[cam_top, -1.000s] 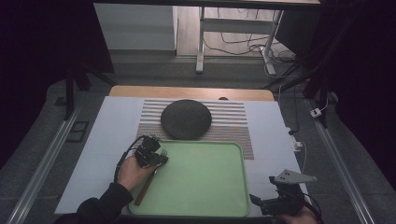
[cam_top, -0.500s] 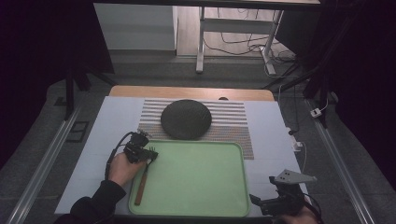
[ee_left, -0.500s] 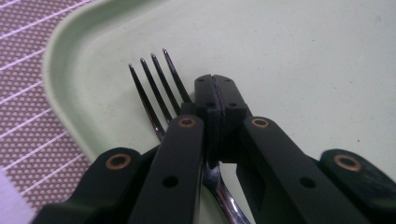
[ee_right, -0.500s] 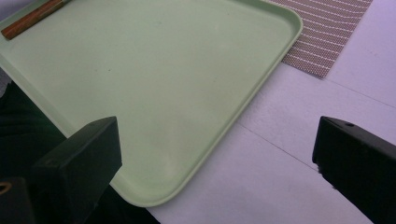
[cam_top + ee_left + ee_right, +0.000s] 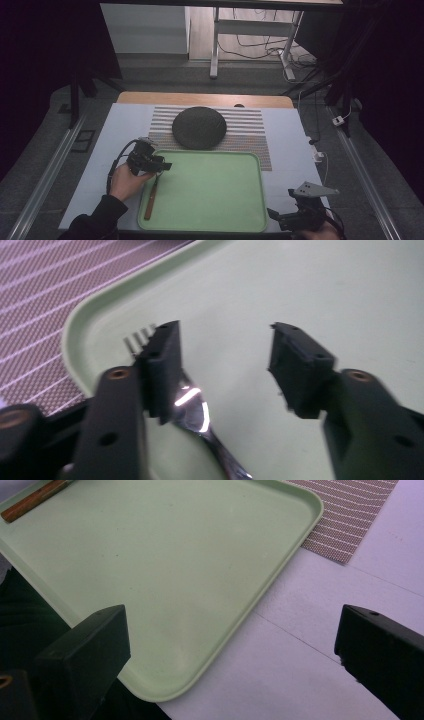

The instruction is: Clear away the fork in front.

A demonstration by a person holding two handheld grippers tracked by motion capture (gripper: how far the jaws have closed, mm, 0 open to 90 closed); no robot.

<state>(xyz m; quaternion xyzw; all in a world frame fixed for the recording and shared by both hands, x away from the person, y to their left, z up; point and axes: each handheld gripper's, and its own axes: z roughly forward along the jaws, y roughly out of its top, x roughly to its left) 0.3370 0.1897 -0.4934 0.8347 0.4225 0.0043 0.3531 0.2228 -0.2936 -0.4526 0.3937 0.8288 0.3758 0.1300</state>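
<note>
The person's left hand [image 5: 126,181] grips the black left gripper [image 5: 159,165], its forearm in a dark sleeve reaching in from the lower left; its fingers [image 5: 161,367] are spread apart. The black right gripper [image 5: 274,216] sits low at the right, fingers [image 5: 85,655] wide apart

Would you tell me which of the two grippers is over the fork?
The left gripper, open-jawed above the fork in the green tray; the right gripper sits off the tray's near right corner.
</note>
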